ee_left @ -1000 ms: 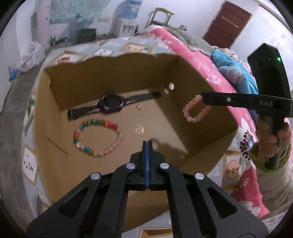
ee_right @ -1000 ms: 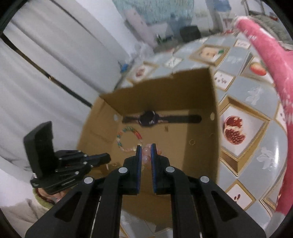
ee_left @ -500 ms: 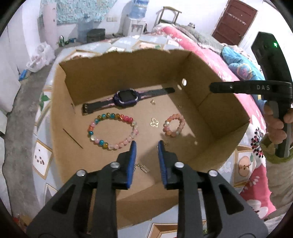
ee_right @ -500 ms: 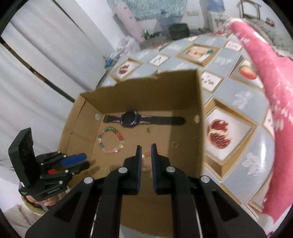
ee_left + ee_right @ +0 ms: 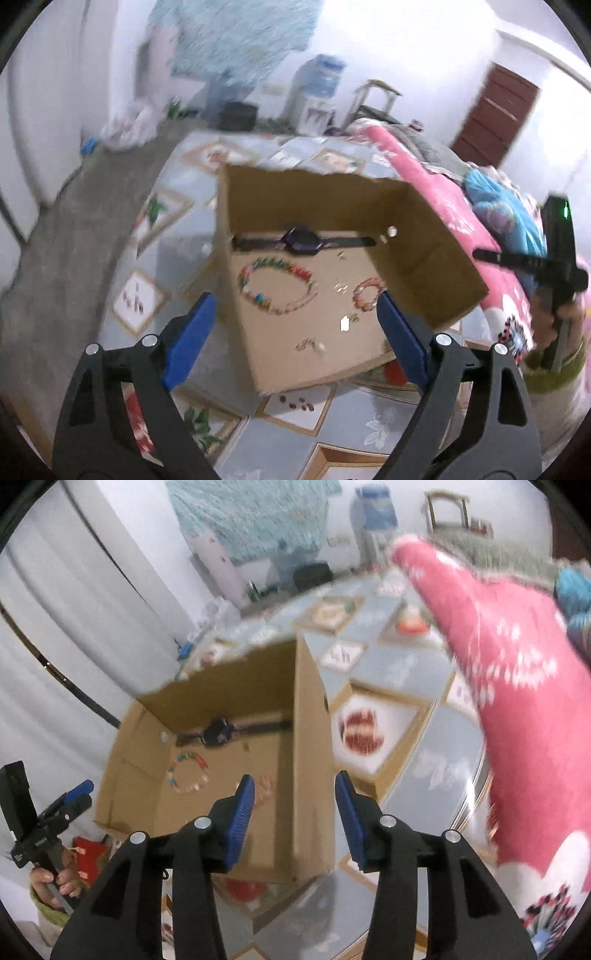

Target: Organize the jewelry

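Observation:
An open cardboard box (image 5: 424, 236) sits on a tiled tablecloth. In it lie a dark wristwatch (image 5: 303, 240), a large multicolour bead bracelet (image 5: 277, 288), a small pink bead bracelet (image 5: 367, 293) and small gold pieces (image 5: 341, 288). My left gripper (image 5: 295, 314) is wide open and empty, held back above the box's near edge. My right gripper (image 5: 294, 794) is open and empty, above the box's right wall (image 5: 310, 738). The watch (image 5: 218, 732) and large bracelet (image 5: 187, 771) show in the right wrist view too.
A pink blanket (image 5: 517, 686) lies on the right of the table (image 5: 436, 738). The room floor (image 5: 66, 229) lies to the left. A water dispenser (image 5: 317, 92) and a brown door (image 5: 495, 110) stand far behind.
Both grippers opened wide and pulled back and up from the box. The small pink bracelet, held by the right gripper a second ago, now lies on the box floor.

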Demonstrator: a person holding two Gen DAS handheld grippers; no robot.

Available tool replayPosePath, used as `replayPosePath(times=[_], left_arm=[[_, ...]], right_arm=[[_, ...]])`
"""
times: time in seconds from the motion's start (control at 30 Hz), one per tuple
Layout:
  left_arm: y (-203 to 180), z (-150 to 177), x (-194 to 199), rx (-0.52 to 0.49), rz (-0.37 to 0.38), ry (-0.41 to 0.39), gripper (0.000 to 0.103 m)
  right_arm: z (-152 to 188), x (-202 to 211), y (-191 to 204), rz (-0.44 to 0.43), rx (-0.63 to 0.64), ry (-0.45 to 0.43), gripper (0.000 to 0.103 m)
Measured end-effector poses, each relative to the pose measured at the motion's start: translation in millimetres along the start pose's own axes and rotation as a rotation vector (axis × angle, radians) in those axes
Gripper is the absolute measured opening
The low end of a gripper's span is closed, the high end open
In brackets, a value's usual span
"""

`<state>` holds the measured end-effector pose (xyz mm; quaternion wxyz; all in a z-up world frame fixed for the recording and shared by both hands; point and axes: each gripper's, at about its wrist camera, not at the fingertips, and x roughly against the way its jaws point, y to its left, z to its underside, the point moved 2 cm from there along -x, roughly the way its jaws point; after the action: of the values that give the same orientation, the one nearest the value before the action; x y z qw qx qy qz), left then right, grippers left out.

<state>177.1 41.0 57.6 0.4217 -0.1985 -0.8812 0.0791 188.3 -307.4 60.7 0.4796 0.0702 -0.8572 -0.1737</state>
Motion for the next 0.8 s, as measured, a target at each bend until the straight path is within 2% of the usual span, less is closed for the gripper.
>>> replayPosePath(times=[0.07, 0.13, 0.2, 0.23, 0.43, 0.8], left_arm=[[15.8, 6.9, -10.6, 0.099, 0.019, 0.032, 0.085], [28.5, 16.1, -26.9, 0.197, 0.102, 0.090, 0.085], [32.1, 24.8, -41.0, 0.261, 0.174, 0.144, 0.085], [32.0, 27.5, -43.0, 0.277, 0.174, 0.144, 0.085], [15.0, 35.5, -36.4, 0.222, 0.110, 0.120, 0.085], [0.5, 74.9, -9.3, 0.220, 0.163, 0.140, 0.085]], right_arm=[[5.6, -17.5, -7.2, -0.026, -0.029, 0.062, 0.045], [11.9, -35.3, -10.6, -0.073, -0.061, 0.134, 0.045], [16.3, -39.6, -7.3, -0.071, -0.051, 0.141, 0.047], [16.8, -39.1, -5.0, -0.058, -0.039, 0.139, 0.047], [19.4, -40.8, 1.4, -0.025, -0.018, 0.145, 0.047], [56.0, -11.6, -7.0, 0.015, -0.028, 0.119, 0.047]])
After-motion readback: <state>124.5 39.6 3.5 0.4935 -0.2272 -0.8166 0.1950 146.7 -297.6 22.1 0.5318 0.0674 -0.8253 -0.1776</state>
